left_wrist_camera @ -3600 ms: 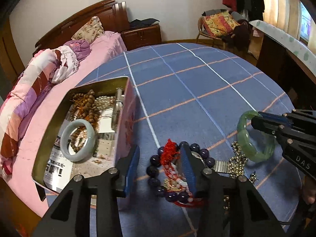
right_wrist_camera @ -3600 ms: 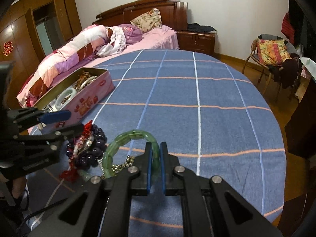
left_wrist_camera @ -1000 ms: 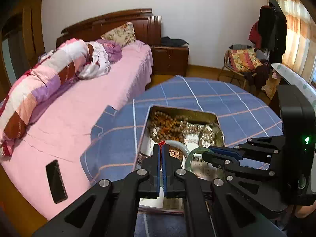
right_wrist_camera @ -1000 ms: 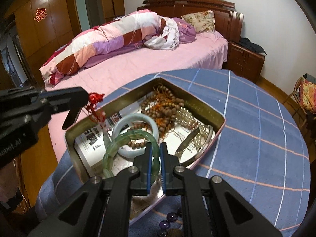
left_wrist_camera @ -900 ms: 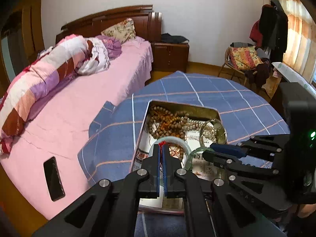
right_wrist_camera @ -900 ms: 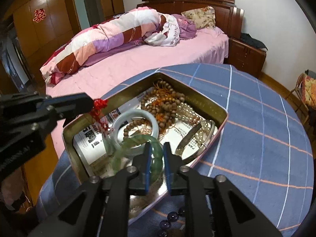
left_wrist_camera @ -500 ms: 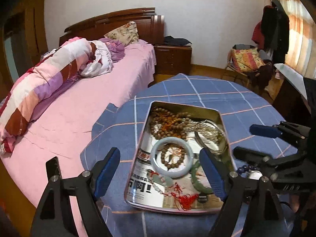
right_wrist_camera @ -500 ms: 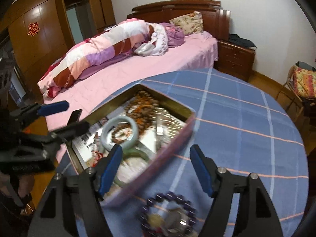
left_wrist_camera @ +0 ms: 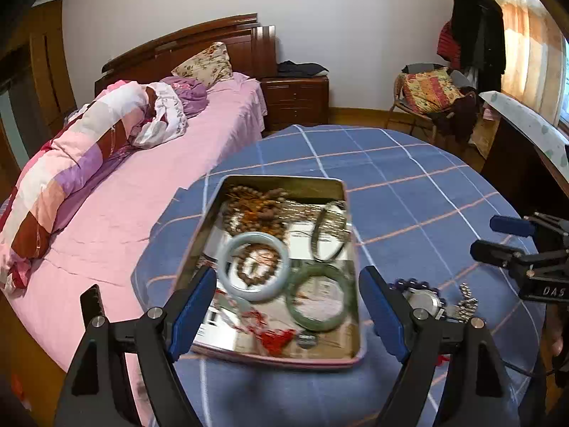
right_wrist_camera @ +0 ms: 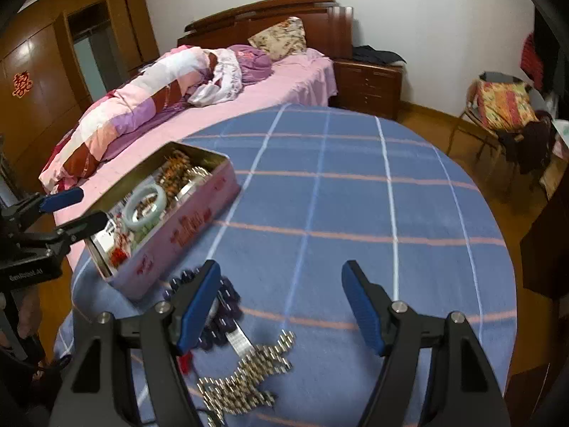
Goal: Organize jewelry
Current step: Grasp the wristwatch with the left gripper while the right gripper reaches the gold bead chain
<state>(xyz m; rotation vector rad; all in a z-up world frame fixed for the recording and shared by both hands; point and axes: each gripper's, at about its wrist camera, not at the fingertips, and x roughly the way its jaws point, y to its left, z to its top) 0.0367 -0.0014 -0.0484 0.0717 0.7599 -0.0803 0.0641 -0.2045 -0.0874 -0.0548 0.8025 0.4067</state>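
Blue checked tablecloth [right_wrist_camera: 355,213] | right gripper [left_wrist_camera: 498,235] reads "DAS" | both grippers' fingers wide apart, empty

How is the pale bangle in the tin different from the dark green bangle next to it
The pale bangle is a milky, light blue-green; the dark green bangle is a deeper, mottled green. The pale bangle has brown beads lying inside its ring; the dark green bangle shows only the printed paper lining through its middle. The dark green bangle sits nearer the tin's front right corner. Both lie flat inside the tin, side by side.

Shiny metal tin [left_wrist_camera: 281,183]; matt cloth tablecloth [left_wrist_camera: 409,192].
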